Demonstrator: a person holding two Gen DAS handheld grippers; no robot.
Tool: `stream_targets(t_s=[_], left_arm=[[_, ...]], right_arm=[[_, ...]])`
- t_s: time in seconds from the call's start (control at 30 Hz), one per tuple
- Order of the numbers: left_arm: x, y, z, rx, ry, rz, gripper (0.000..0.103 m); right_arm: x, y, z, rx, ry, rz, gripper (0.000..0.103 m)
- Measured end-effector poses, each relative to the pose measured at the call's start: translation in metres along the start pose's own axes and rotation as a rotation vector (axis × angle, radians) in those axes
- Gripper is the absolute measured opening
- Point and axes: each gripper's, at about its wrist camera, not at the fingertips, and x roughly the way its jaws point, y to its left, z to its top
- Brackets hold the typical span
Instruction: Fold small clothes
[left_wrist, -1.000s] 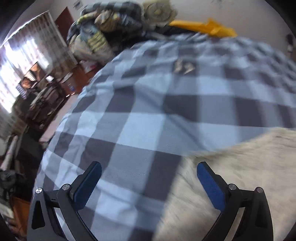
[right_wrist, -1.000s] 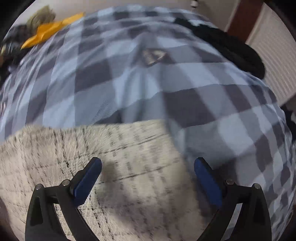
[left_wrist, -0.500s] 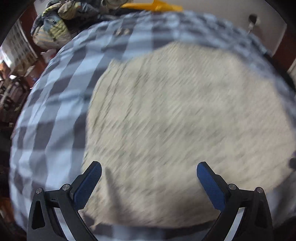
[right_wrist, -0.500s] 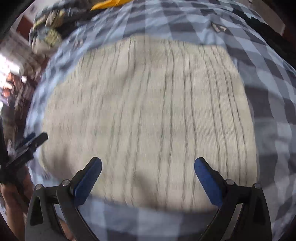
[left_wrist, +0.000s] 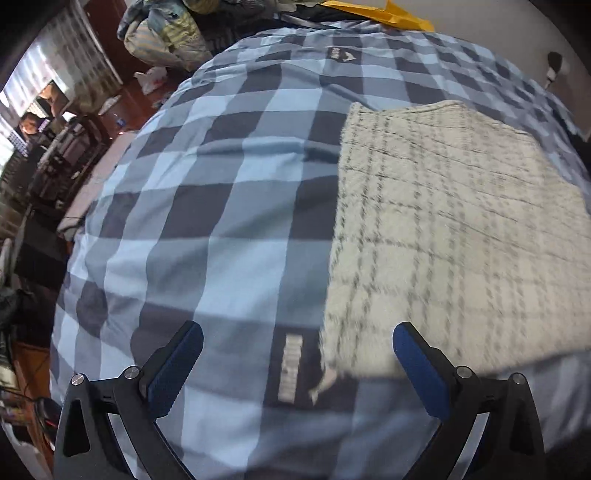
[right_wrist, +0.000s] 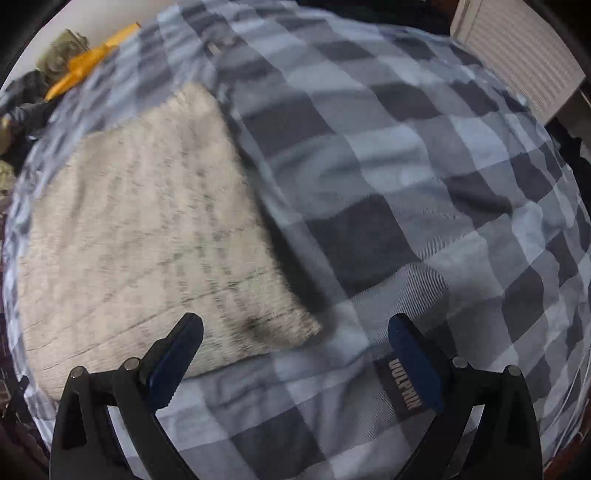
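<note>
A cream knitted garment with thin dark check lines (left_wrist: 454, 236) lies flat as a rectangle on the blue-and-grey checked bedcover (left_wrist: 207, 206). In the left wrist view it fills the right half; my left gripper (left_wrist: 295, 365) is open and empty, hovering over its near left corner. In the right wrist view the garment (right_wrist: 140, 229) lies at the left; my right gripper (right_wrist: 295, 358) is open and empty above its near right corner. Both views are blurred.
A pile of clothes and bags (left_wrist: 166, 33) and a yellow item (left_wrist: 384, 14) lie at the far end of the bed. Cluttered furniture (left_wrist: 55, 155) stands left of the bed. A white louvred panel (right_wrist: 517, 59) is at the far right.
Both grippers have drawn back and apart from over the garment's middle: the left now looks at its left edge, the right at its right edge. Both stayed open.
</note>
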Motion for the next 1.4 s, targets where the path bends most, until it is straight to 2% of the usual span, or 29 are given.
stream_targets(t_s=[0.07,0.13,0.23,0.33,0.37,0.47,0.57,0.63,0.83,0.87,0.93,1.0,1.1,1.27,1.37,1.4], left_arm=[[-0.006,-0.006,-0.009,0.014,-0.006,-0.015,0.103],[-0.005,-0.01,-0.018,0.039,-0.017,-0.031,0.103],[0.006,-0.024,-0.025,0.098,-0.03,-0.014,0.103],[0.015,-0.038,-0.031,0.148,0.017,-0.018,0.103],[0.016,-0.043,-0.032,0.17,0.031,-0.023,0.103],[0.023,-0.054,-0.038,0.253,0.048,0.025,0.103],[0.039,-0.053,-0.036,0.246,0.101,0.052,0.103],[0.051,-0.045,-0.03,0.177,0.141,0.034,0.103],[0.075,-0.004,-0.015,-0.03,0.207,-0.068,0.103],[0.077,0.002,-0.016,-0.06,0.216,-0.082,0.103],[0.077,0.014,-0.017,-0.113,0.222,-0.088,0.103],[0.07,0.028,-0.017,-0.158,0.202,-0.059,0.103],[0.058,0.046,-0.019,-0.212,0.173,-0.016,0.103],[0.044,0.061,-0.03,-0.231,0.157,0.045,0.103],[0.02,0.057,-0.032,-0.206,0.083,0.087,0.103],[0.011,0.049,-0.034,-0.19,0.056,0.094,0.103]], right_arm=[[-0.01,0.025,-0.008,-0.071,-0.022,0.001,0.098],[-0.011,0.055,-0.018,-0.188,-0.045,-0.036,0.098],[-0.005,0.117,-0.044,-0.414,-0.064,-0.07,0.099],[0.015,0.166,-0.071,-0.643,-0.048,-0.107,0.099],[0.024,0.179,-0.082,-0.724,-0.049,-0.159,0.099],[0.035,0.185,-0.099,-0.86,-0.072,-0.279,0.098],[0.054,0.177,-0.104,-0.944,-0.047,-0.385,0.098],[0.059,0.168,-0.098,-0.955,-0.023,-0.428,0.098],[0.063,0.136,-0.06,-0.884,0.035,-0.495,0.097],[0.065,0.128,-0.055,-0.865,0.053,-0.515,0.095],[0.052,0.117,-0.062,-0.811,0.095,-0.503,0.082],[0.049,0.102,-0.056,-0.762,0.121,-0.464,0.076],[0.044,0.082,-0.046,-0.691,0.148,-0.422,0.076],[0.023,0.055,-0.039,-0.629,0.108,-0.505,0.076],[-0.001,0.039,-0.033,-0.572,0.021,-0.579,0.076],[-0.009,0.036,-0.033,-0.548,-0.004,-0.58,0.076]])
